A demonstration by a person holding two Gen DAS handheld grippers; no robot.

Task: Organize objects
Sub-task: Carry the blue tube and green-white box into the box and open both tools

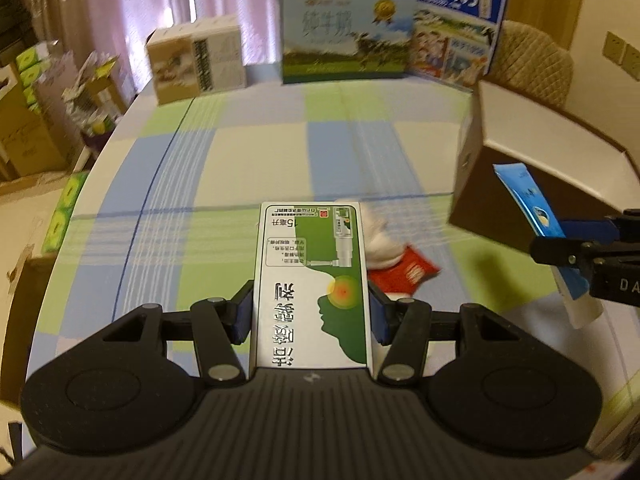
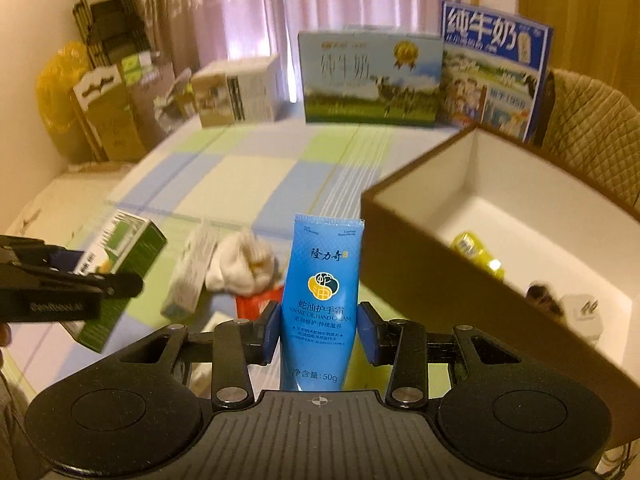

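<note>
Dining-type room, pink curtains behind, round table (image 1: 248, 152) under a blue/green/cream checked cloth.

Left gripper (image 1: 311, 312): jaws closed onto the long sides of a green-and-white medicine box (image 1: 312, 280), held lengthwise along the fingers and lifted above the near part of the table. Blue pads touch both sides of the box.

Right gripper (image 2: 318, 328): jaws clamped on a blue hand cream tube (image 2: 322, 280), crimped end pointing forward, cap end back toward the gripper body. The tube is in the air, just left of the near corner of the brown box (image 2: 404, 240).

Brown box: open top, white inside, tilted in view, at the right edge of the table. Inside it: a yellow packet (image 2: 476, 252), a white plug adapter (image 2: 580, 312), and a small dark item too blurred to identify.

Loose on the cloth, between the two grippers near the front edge: a white crumpled cloth (image 2: 240, 264), a red packet (image 2: 256, 304) touching it and partly under it, and a pale slim carton (image 2: 192, 276) just left of the cloth.

Far edge of the table: a beige carton (image 1: 196, 60) at left, a green-and-blue milk carton (image 1: 344, 32) in the middle, a blue milk carton (image 1: 456, 24) to its right, touching or nearly so. A quilted chair back (image 2: 592, 132) stands behind the brown box.

Off the table at left: stacked cardboard boxes and bags on the floor.
</note>
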